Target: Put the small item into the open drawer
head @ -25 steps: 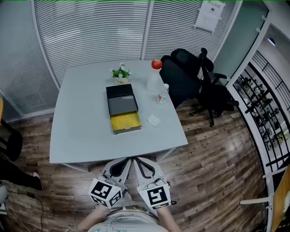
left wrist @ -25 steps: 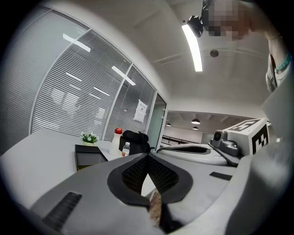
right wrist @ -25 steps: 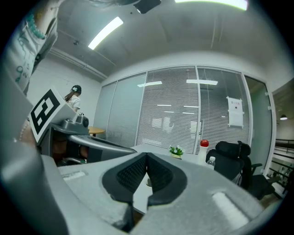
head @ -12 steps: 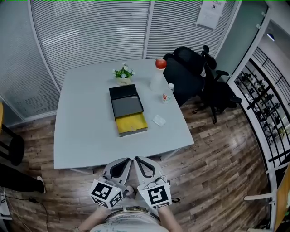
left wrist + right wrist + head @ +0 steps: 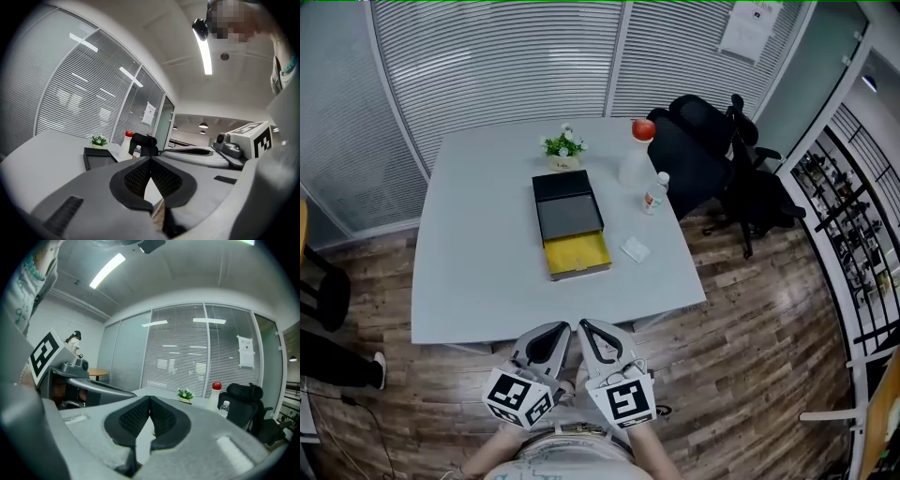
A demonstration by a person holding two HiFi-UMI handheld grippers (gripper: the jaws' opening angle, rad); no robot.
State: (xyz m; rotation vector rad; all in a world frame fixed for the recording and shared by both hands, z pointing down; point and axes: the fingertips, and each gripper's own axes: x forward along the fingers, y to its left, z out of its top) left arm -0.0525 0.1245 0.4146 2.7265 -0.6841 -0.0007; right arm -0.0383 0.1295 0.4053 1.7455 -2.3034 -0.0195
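Observation:
A black box [image 5: 567, 210] lies on the grey table [image 5: 469, 272], its yellow drawer [image 5: 577, 253] pulled open toward me. The small white item [image 5: 635, 248] lies on the table just right of the drawer. Both grippers hang side by side below the table's near edge, well short of the item. My left gripper [image 5: 562, 329] is shut with nothing in it, its pads meeting in the left gripper view [image 5: 150, 159]. My right gripper [image 5: 585, 327] is shut and empty too, seen in the right gripper view [image 5: 150, 398]. The box [image 5: 97, 157] shows low and far off in the left gripper view.
A small potted plant [image 5: 563, 147] stands behind the box. A white bottle with a red cap [image 5: 638, 157] and a small water bottle [image 5: 654, 192] stand at the table's right. A black office chair [image 5: 712, 150] is beyond that edge. Wood floor lies around the table.
The table and the things on it sit slightly nearer and further right in the head view. Both grippers stay shut, side by side, and have edged toward the table.

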